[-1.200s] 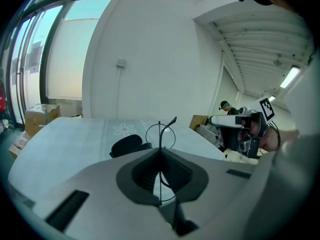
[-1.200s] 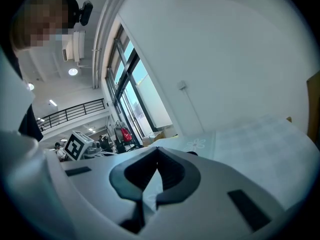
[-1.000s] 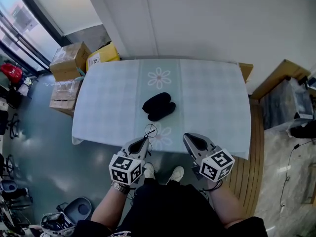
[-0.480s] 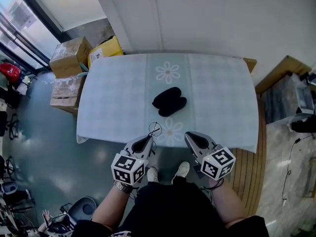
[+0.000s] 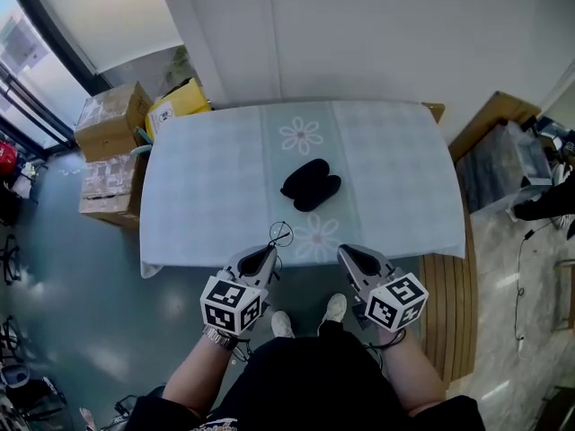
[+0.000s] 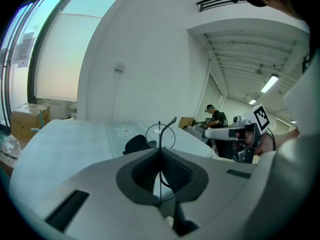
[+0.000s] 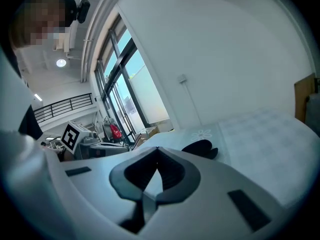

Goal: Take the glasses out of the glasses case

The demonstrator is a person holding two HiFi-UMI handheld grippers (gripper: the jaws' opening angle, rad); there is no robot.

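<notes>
A black glasses case (image 5: pixel 310 185) lies near the middle of the table, showing two dark lobes; it also shows as the case (image 6: pixel 137 144) and the case (image 7: pixel 200 147). Thin wire-rimmed glasses (image 5: pixel 279 234) stick up from my left gripper (image 5: pixel 267 253), which is shut on them at the table's near edge. In the left gripper view the glasses (image 6: pixel 160 131) rise from the closed jaws of the left gripper (image 6: pixel 160 151). My right gripper (image 5: pixel 349 253) hovers beside it with nothing in it; in its own view the right gripper (image 7: pixel 157 160) has its jaws together.
The table (image 5: pixel 207 178) has a pale checked cloth with flower prints. Cardboard boxes (image 5: pixel 112 128) stand on the floor at the left, a wooden board (image 5: pixel 490 124) and clutter at the right. A white wall runs behind the table. A person (image 6: pixel 216 116) stands far off.
The head view has shifted a little. Both grippers stay at the table's near edge, and the left one holds the glasses throughout.
</notes>
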